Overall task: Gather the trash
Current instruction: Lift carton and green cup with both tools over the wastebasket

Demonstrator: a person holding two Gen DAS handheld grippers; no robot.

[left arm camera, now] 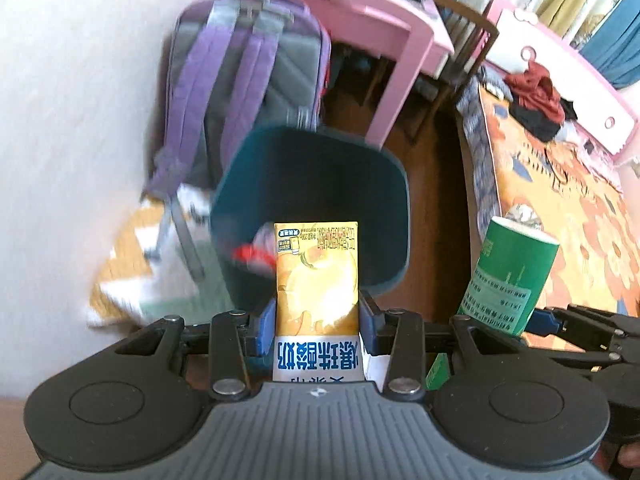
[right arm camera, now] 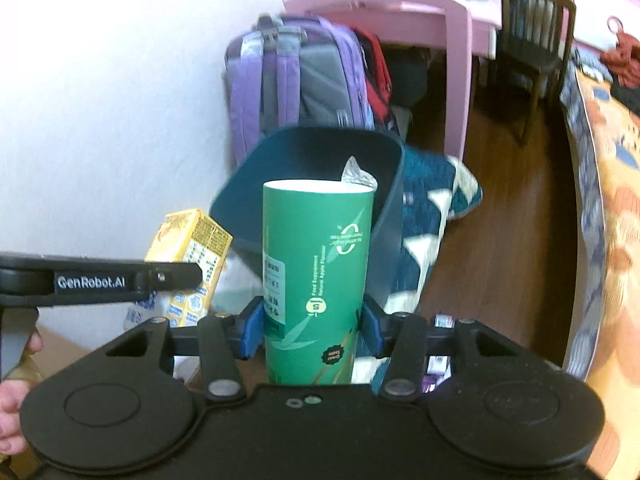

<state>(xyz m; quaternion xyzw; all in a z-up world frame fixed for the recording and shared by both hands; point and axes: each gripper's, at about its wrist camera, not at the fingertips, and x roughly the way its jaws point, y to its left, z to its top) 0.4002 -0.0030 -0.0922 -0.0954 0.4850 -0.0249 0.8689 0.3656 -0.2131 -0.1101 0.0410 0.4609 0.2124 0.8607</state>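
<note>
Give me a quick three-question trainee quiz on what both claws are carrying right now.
1. True or false: the left claw is shut on the yellow drink carton.
2. What does the right claw hold? A) green tube B) purple backpack C) red cloth
3. Which container stands just ahead of both claws, with some trash already inside?

Key: 1 true; 2 A; 3 the dark teal bin.
</note>
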